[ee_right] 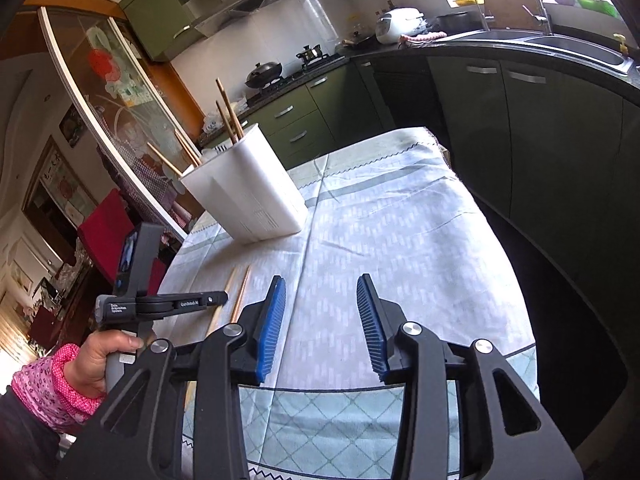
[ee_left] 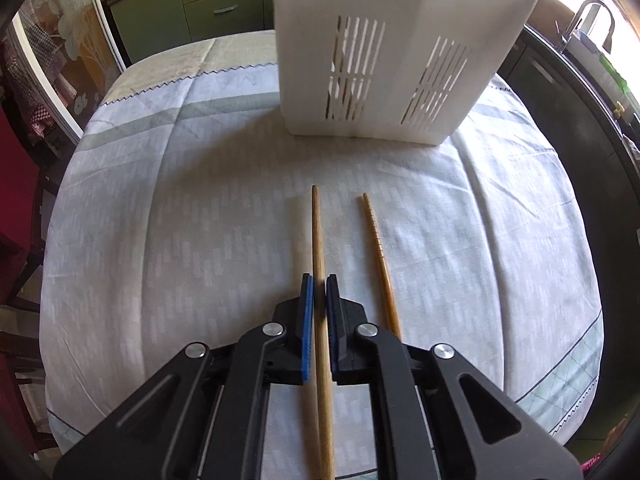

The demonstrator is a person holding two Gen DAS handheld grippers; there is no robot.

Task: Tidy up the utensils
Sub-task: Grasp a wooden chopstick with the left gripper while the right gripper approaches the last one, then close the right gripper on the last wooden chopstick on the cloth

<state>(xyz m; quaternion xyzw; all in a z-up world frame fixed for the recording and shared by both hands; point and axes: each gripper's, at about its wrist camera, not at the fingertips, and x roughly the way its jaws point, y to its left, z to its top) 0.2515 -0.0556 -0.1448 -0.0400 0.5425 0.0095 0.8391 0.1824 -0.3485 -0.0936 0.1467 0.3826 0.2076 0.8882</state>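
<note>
- Chopsticks are the things at stake: one wooden chopstick (ee_left: 320, 240) lies lengthwise on the tablecloth (ee_left: 160, 220), running between the two blue pads (ee_left: 306, 320) of the left gripper (ee_left: 319, 284).
- Those pads sit close on either side of the stick with only thin slivers of gap showing; whether they actually pinch it or merely straddle it cannot be told from this angle.
- A second chopstick (ee_left: 378, 248), ridged near its tip, lies just to the right of the first, apart from it and almost parallel, its near end passing under the gripper's right link.
- Both sticks point toward a white slotted holder (ee_left: 400, 60) that stands upright further along the table.
- From the right wrist view, the holder (ee_right: 248, 188) already contains several chopsticks (ee_right: 230, 116) leaning out of its top at different angles.
- The right gripper (ee_right: 322, 312) hovers above the cloth with its jaws spread wide and nothing between them.
- Also in that view, a hand (ee_right: 96, 360) with a pink patterned cuff grips the handle of the left gripper (ee_right: 218, 299), beside the two loose chopsticks (ee_right: 240, 292) on the cloth.
- Green cabinets (ee_right: 480, 120), a stove with a wok (ee_right: 264, 72) and a sink (ee_right: 560, 44) ring the table.
</note>
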